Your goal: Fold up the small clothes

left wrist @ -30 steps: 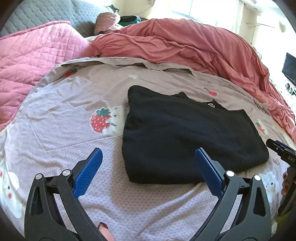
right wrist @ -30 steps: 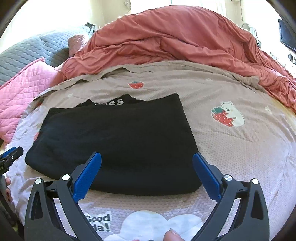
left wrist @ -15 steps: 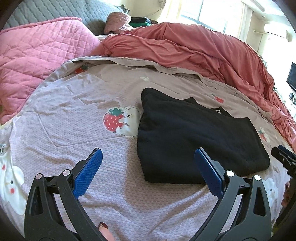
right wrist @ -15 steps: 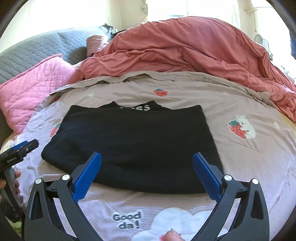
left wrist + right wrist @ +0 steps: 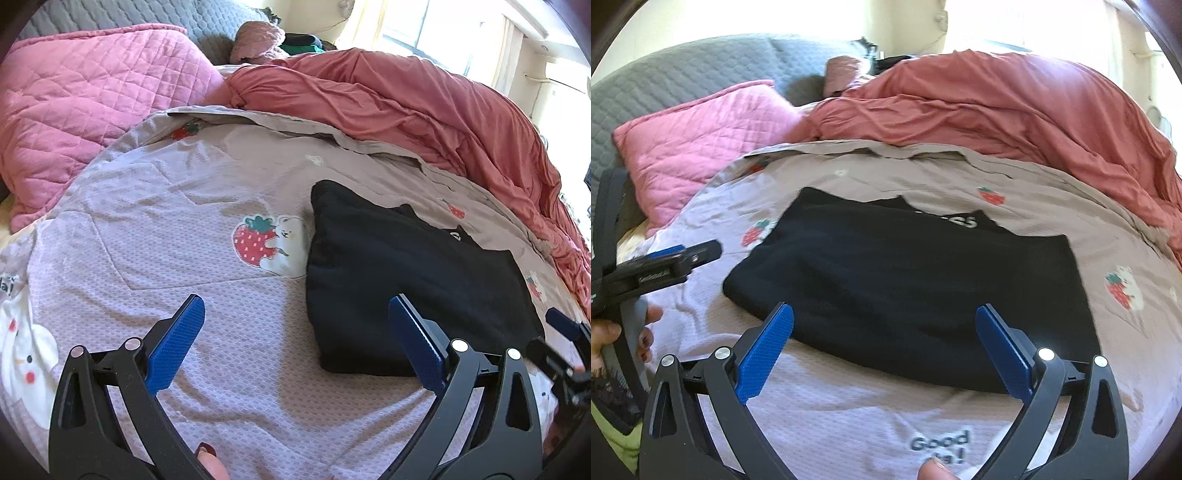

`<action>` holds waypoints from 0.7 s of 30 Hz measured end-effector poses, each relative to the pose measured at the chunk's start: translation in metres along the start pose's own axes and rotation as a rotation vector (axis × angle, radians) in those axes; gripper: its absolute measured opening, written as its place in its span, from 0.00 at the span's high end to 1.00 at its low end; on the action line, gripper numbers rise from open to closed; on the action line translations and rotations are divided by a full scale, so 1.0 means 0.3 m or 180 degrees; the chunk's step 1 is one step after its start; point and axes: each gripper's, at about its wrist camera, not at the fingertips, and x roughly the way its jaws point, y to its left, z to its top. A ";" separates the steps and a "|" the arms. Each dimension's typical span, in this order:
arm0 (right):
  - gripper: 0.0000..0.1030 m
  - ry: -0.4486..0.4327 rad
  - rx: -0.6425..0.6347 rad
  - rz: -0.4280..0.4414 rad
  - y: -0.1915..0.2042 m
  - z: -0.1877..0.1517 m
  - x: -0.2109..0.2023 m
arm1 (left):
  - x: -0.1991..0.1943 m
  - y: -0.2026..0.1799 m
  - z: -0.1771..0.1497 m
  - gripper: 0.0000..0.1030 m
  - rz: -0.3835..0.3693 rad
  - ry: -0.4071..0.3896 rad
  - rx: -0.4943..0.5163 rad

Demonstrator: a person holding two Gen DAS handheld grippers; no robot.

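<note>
Backing away from folded black garment [image 5: 406, 280], now shrinking toward frame right; left gripper [image 5: 295, 350] and right gripper [image 5: 886, 350] both gaping wide, empty; fold seemingly finished.

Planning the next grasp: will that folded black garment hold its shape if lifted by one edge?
Probably not: the black garment looks soft and layered, so it would likely droop and unfold. On the wrinkled bedsheet it may drag rather than slide.
</note>
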 end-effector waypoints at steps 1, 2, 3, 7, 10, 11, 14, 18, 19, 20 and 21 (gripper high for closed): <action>0.04 0.0009 -0.0030 0.0018 0.014 0.000 0.007 | 0.002 0.004 0.002 0.09 0.0012 0.0004 -0.0006; 0.04 0.0030 -0.0076 0.0050 0.035 0.001 0.019 | 0.007 0.010 0.004 0.09 0.0023 0.0013 -0.0015; 0.04 0.0038 -0.0098 0.0059 0.046 0.000 0.025 | 0.011 0.015 0.006 0.09 0.0030 0.0022 -0.0024; 0.04 0.0079 -0.0213 0.0120 0.103 -0.002 0.052 | 0.032 0.046 0.014 0.09 0.0076 0.0075 -0.0101; 0.04 0.0094 -0.0326 0.0146 0.146 -0.002 0.071 | 0.044 0.073 0.022 0.09 0.0093 0.0096 -0.0188; 0.04 0.0103 -0.0371 0.0162 0.162 -0.001 0.081 | 0.050 0.085 0.026 0.09 0.0099 0.0107 -0.0226; 0.04 0.0133 -0.0460 0.0188 0.196 -0.002 0.103 | 0.067 0.119 0.036 0.09 0.0130 0.0134 -0.0337; 0.04 0.0181 -0.0639 0.0196 0.248 -0.006 0.137 | 0.093 0.157 0.045 0.09 0.0131 0.0183 -0.0494; 0.04 0.0191 -0.0677 0.0190 0.257 -0.007 0.144 | 0.097 0.160 0.047 0.09 0.0130 0.0191 -0.0512; 0.04 0.0197 -0.0738 0.0178 0.270 -0.008 0.154 | 0.101 0.166 0.048 0.09 0.0128 0.0197 -0.0541; 0.04 0.0198 -0.0775 0.0175 0.278 -0.011 0.159 | 0.104 0.169 0.051 0.09 0.0119 0.0197 -0.0562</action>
